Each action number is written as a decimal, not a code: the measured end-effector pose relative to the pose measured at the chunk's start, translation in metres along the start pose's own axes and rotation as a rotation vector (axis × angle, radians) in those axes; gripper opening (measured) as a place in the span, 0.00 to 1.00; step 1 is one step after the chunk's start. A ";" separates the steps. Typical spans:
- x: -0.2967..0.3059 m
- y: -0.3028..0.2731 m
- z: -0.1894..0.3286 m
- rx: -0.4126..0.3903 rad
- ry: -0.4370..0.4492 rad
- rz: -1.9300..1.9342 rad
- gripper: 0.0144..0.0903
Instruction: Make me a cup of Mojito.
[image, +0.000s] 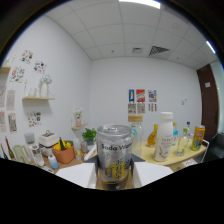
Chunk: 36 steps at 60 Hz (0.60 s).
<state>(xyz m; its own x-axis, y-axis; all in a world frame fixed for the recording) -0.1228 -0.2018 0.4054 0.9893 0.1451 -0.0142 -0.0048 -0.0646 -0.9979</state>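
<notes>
Soda can (114, 152) sitting dead centre, right in front of the gripper (114, 186)

The silver can with "Soda Wa..." printed on it is standing upright, just ahead of where the fingers should be, over a glass of yellowish stuff that's peeking out below it. The fingers themselves are lost in the dark strip at the bottom, so I honestly can't tell whether they're gripping the can or not. Behind it, a pale wooden table (150, 152) is curving around with a tall white bottle (164, 136), a yellow bottle (152, 135) just beside that, and a green and yellow can (198, 137) further along. On the other side of the soda can an orange pot (63, 152) is holding some tools, a small green plant (89, 134) is sitting near the wall, and posters (142, 100) are hanging on the far wall.
</notes>
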 end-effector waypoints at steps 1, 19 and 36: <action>0.004 0.006 -0.004 -0.005 0.000 0.001 0.47; 0.049 0.147 -0.028 -0.156 0.029 0.025 0.47; 0.070 0.211 -0.030 -0.195 0.053 0.392 0.47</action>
<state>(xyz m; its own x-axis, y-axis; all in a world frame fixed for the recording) -0.0500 -0.2345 0.1956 0.9243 0.0220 -0.3810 -0.3587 -0.2907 -0.8870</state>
